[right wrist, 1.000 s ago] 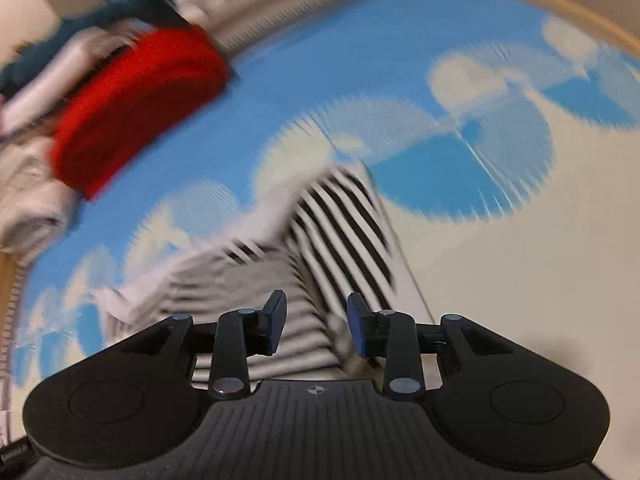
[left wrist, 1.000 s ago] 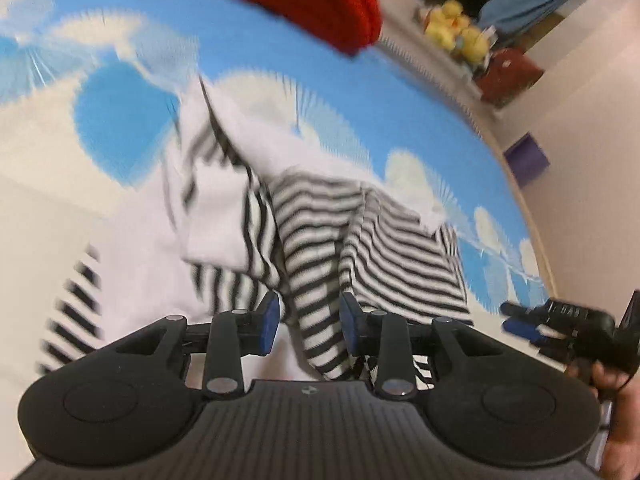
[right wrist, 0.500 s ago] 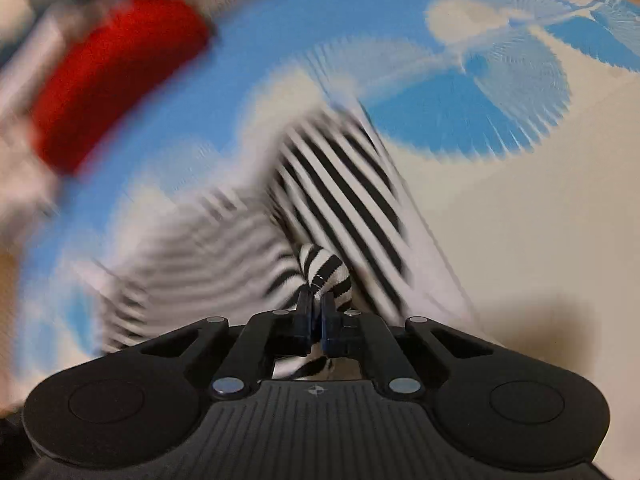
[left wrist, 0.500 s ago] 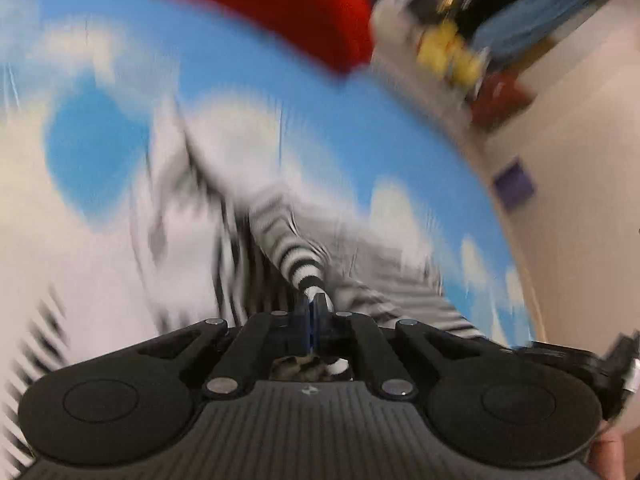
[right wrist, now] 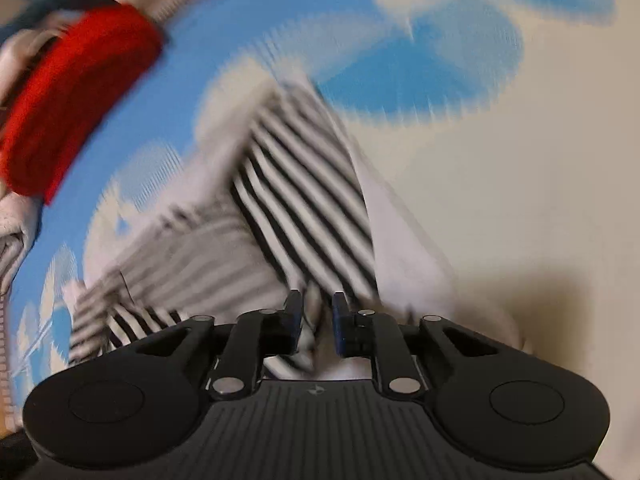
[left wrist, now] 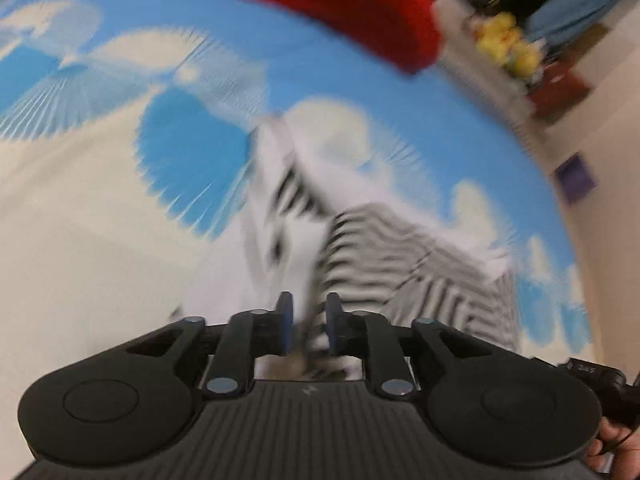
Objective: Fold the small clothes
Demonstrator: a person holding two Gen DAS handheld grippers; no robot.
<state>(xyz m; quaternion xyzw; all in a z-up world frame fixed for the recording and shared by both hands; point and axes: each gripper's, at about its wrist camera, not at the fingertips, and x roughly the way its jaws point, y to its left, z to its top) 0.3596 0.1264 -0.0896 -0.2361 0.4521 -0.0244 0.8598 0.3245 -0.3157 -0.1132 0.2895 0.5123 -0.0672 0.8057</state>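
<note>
A black-and-white striped small garment (left wrist: pixel 360 236) lies crumpled on a blue and cream patterned cloth; it also shows in the right wrist view (right wrist: pixel 296 208). My left gripper (left wrist: pixel 308 330) has its jaws slightly apart, with a fold of the striped fabric between them. My right gripper (right wrist: pixel 317 326) also has its jaws slightly apart over the garment's near edge, fabric in the gap. Both views are motion-blurred, so contact with the fabric is unclear.
A red folded garment (left wrist: pixel 340 4) lies at the far edge of the cloth, seen also in the right wrist view (right wrist: pixel 68 92). Pale clothes (right wrist: pixel 16 236) are piled at the left. Yellow toys (left wrist: pixel 508 44) and a purple box (left wrist: pixel 576 178) lie beyond the surface.
Both grippers were open, shut on folds of the striped garment half a second ago, and now their jaws have parted a little. The garment has shifted and both cameras moved.
</note>
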